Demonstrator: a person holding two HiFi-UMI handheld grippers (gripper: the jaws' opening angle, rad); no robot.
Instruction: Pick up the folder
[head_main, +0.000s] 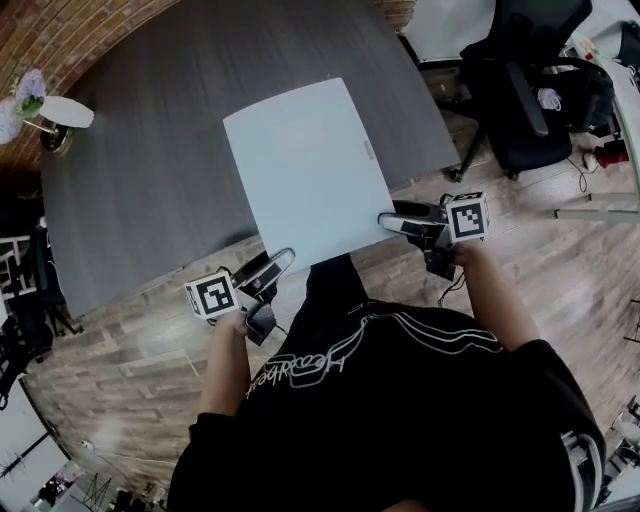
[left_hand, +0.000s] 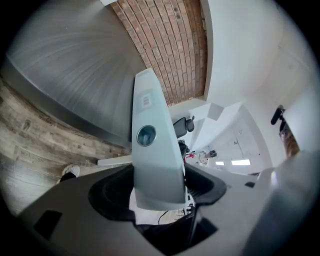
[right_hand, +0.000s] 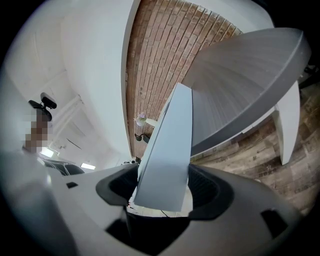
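A pale blue-grey folder (head_main: 305, 170) hangs over the near edge of the dark grey table (head_main: 150, 150), one near corner in each gripper. My left gripper (head_main: 272, 267) grips its near left corner; in the left gripper view the folder's edge (left_hand: 152, 150) fills the gap between the black pads (left_hand: 107, 192) of that gripper (left_hand: 157, 186). At the near right corner my right gripper (head_main: 400, 222) does the same. The right gripper view shows the folder (right_hand: 167, 150) wedged between the pads of that gripper (right_hand: 162, 189).
A black office chair (head_main: 520, 90) stands at the table's right end. A small white round side table (head_main: 60, 112) with flowers is at the far left by the brick wall (head_main: 60, 35). Wooden floor (head_main: 130, 370) runs beneath me.
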